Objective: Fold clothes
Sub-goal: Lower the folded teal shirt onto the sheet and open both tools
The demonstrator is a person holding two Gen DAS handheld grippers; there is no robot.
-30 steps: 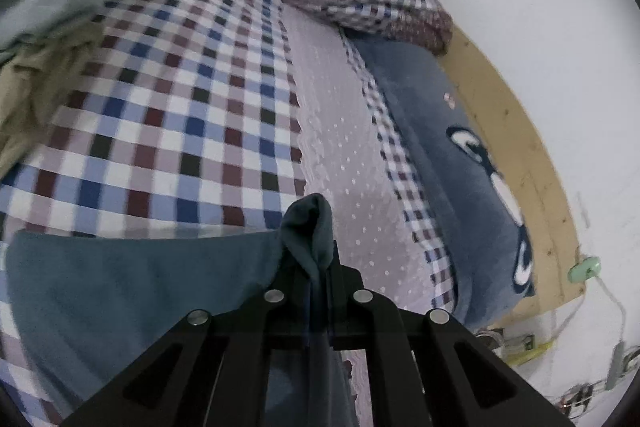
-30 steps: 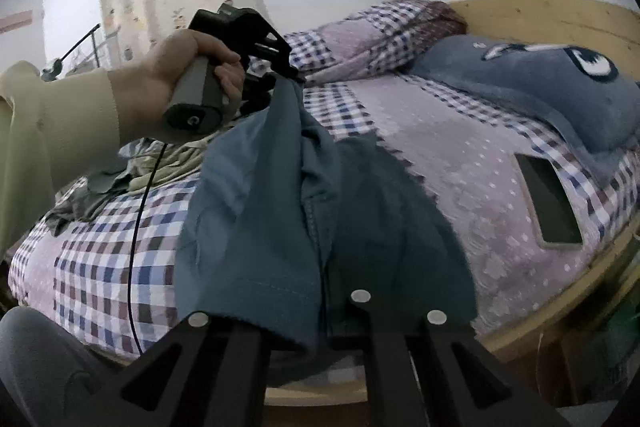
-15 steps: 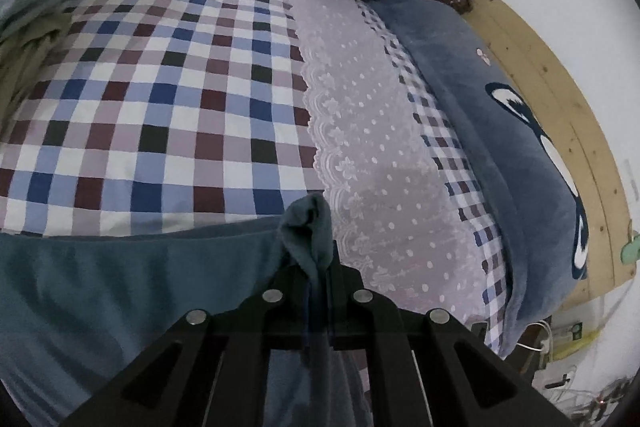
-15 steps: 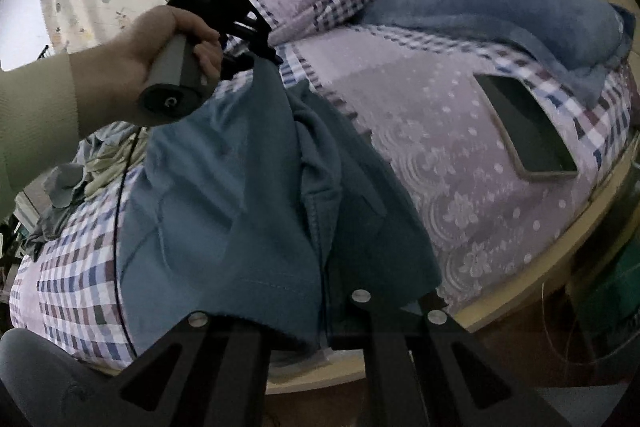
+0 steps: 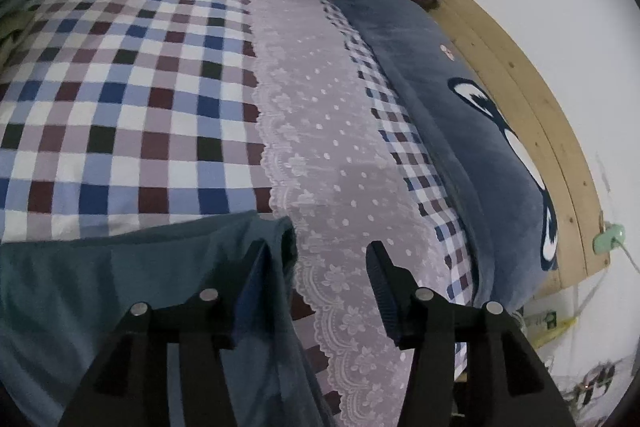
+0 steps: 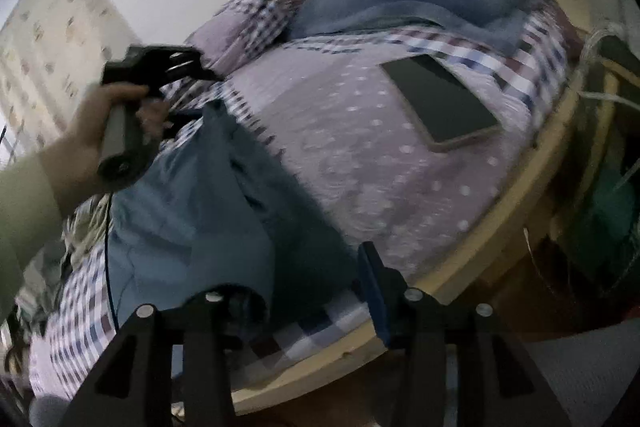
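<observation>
Both of my tongs have let go since a second ago: then each pinched a corner of the blue-grey garment (image 5: 120, 287), and now the jaws of both are opening, with nothing pressed between them. My left gripper (image 5: 316, 267) hovers over the bed (image 5: 132, 99), its left finger (image 5: 256, 267) just brushing the released corner, which has slumped onto the checked bedspread. My right gripper (image 6: 308, 279) sits at the bed's near edge, the garment's lower hem lying loose by its left finger. The garment (image 6: 188, 219) rests spread on the bedspread, its long axis running from the near wooden edge (image 6: 460, 259) towards the pillow (image 6: 256, 15) end, where my left hand (image 6: 100, 139) holds the other tool. It lies just beside the lace-trimmed lilac strip (image 5: 332, 155). I judge the main risk is the hem: it lies close to the near edge and could slide off, dragging the cloth askew. The dropped corner is also bunched, so a fold made over it would set crooked. A phone (image 6: 440, 103) lies on the lilac strip, well apart from the cloth, but a careless sweep might knock it.
</observation>
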